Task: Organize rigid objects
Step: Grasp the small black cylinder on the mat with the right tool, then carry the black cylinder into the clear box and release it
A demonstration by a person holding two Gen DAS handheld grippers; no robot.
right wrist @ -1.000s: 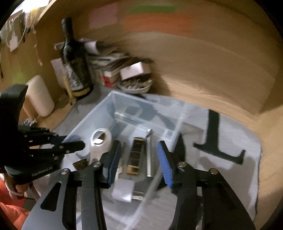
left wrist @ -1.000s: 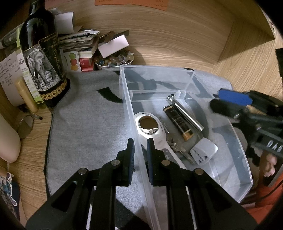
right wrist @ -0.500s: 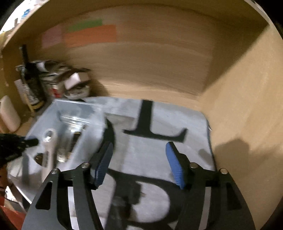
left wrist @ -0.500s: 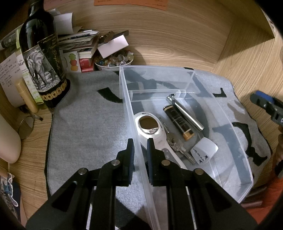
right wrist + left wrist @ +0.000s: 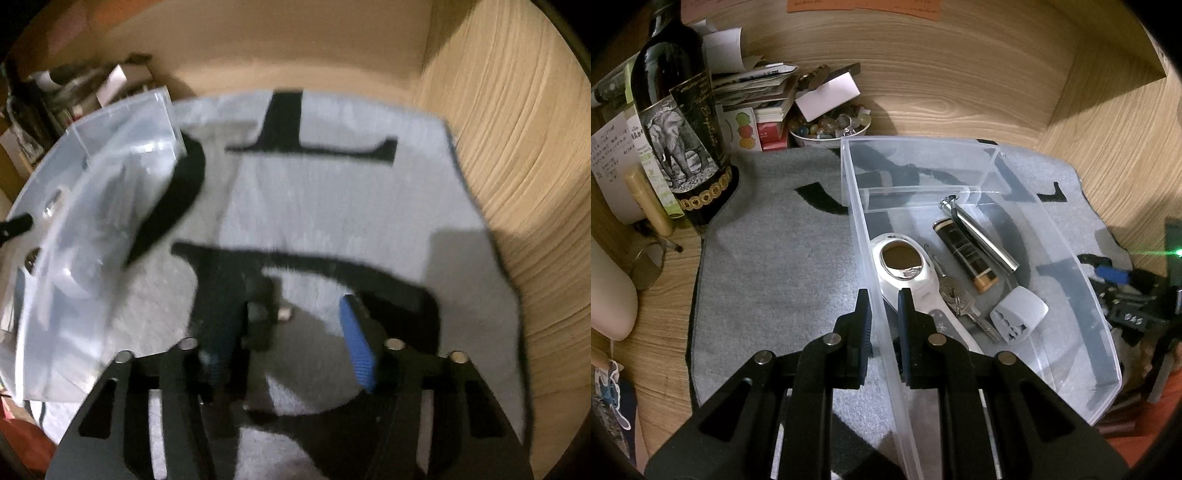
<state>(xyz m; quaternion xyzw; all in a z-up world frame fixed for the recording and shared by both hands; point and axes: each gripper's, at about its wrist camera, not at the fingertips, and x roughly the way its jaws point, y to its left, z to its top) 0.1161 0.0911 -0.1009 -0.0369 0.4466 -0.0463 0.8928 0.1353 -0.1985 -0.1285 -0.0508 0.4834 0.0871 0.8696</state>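
Pale wood-grain bench point(image 5: 979, 96) walled by matching panels, spread with a grey felt mat bearing black letters point(image 5: 775, 266); clear plastic bin point(image 5: 1071, 258) resting on the mat. Left tongs point(image 5: 882, 306) clamped on the bin's near wall; right tongs point(image 5: 291, 325) closing over a small dark object point(image 5: 264, 314) on the mat, pads not pressing it.

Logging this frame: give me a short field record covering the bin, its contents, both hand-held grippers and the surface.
bin: clear plastic bin, on grey mat
contents: white handheld device, keys, dark tube, metal tool, grey travel adapter
left hand-held gripper: shut on the bin's left wall
right hand-held gripper: jaws closing over the mat; small dark object between them, blurred, not gripped
background: wine bottle, bowl of beads
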